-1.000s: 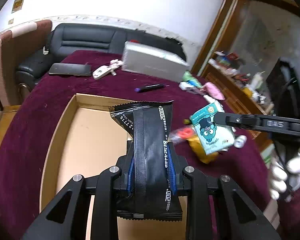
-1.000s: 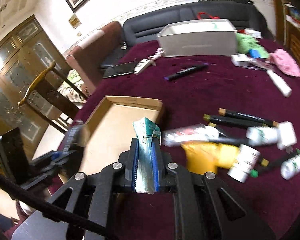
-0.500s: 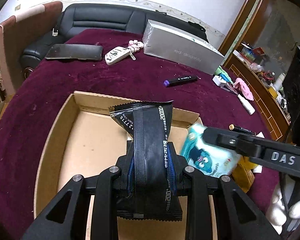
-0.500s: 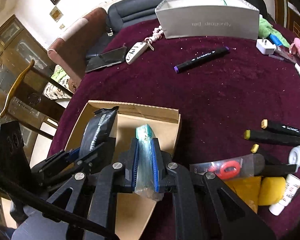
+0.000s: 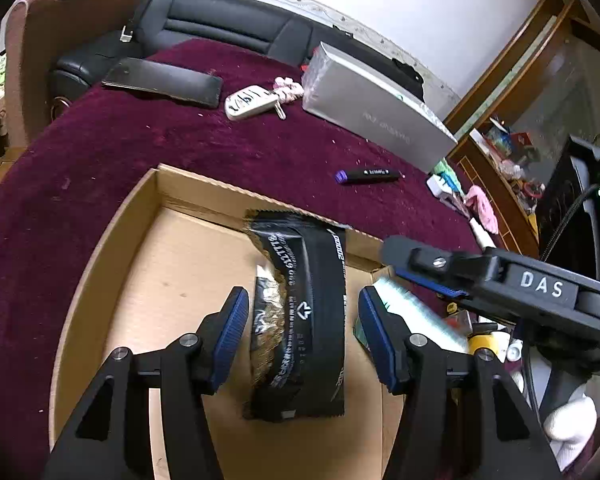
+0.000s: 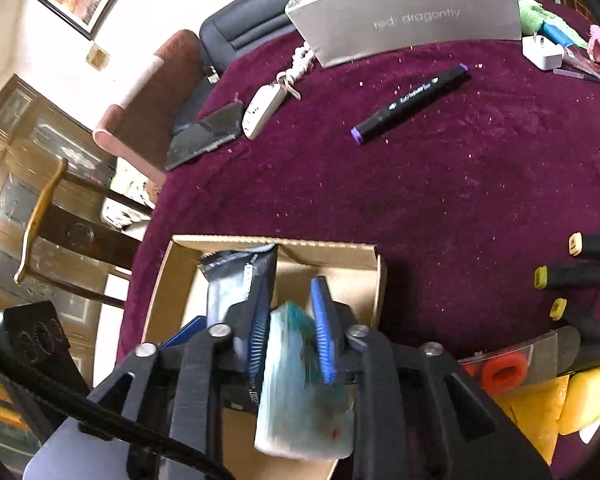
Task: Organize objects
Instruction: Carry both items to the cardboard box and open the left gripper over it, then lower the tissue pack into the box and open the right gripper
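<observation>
A shallow cardboard box (image 5: pixel 112 264) sits on the maroon table. My left gripper (image 5: pixel 298 332) is open above it, and the black snack packet (image 5: pixel 300 320) lies loose in the box between its blue pads, also seen from the right wrist (image 6: pixel 236 280). My right gripper (image 6: pixel 288 332) is open over the box's right side, and a teal tissue pack (image 6: pixel 300 392) sits blurred between and below its jaws, apart from the pads. That pack shows in the left wrist view (image 5: pixel 412 312) under the right gripper's finger.
On the table behind the box lie a purple-capped black marker (image 6: pixel 412 100), a grey long box (image 6: pixel 412 12), a white key fob (image 5: pixel 252 102) and a dark phone (image 5: pixel 164 82). Markers (image 6: pixel 580 272), a yellow pouch (image 6: pixel 556 408) and a red-ringed packet (image 6: pixel 504 368) lie to the right.
Both grippers moved lower over the box and opened. The black packet dropped from my left gripper into the box, and the teal pack slipped free of my right gripper's pads.
</observation>
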Available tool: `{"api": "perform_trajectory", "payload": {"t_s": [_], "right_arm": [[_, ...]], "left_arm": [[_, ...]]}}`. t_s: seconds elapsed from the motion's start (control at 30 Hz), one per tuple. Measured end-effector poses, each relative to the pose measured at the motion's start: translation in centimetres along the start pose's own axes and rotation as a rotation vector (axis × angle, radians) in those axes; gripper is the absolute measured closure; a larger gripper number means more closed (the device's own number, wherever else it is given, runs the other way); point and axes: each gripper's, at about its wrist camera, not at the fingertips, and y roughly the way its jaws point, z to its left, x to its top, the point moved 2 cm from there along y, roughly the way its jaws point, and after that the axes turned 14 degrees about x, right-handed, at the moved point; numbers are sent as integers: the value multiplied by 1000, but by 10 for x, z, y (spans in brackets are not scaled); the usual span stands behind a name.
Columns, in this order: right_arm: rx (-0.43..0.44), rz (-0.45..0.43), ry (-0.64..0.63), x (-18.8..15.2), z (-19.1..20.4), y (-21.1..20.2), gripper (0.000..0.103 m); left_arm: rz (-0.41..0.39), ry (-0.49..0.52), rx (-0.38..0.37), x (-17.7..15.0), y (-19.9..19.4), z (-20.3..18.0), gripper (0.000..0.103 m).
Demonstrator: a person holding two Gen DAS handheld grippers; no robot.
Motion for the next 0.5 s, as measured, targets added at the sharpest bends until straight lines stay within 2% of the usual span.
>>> {"api": "perform_trajectory", "payload": {"t_s": [0.1,0.27,0.33,0.37,0.43,0.5], "right_arm": [[3,-30,-7,0,2,-14,66],[33,15,-68,-18,16,-33,65],[94,63,-76,-32,26,-38,65],[153,110,-73,-43,33,-38,65],[215,184,-68,-56,41,-34,53],[261,278,-48,-70,47,-21,52]], "left_arm": [[-17,-26,-19,-1,-14,7,52],[-35,-78,-67,-13,-40,22,51],[-45,-99,-97,-21,-52,27,49],[-55,-112,-113,-26,-59,30,48],[-73,-135,-123,-32,-69,37,48],[-97,-156,-115,-36,-79,44,48]]}}
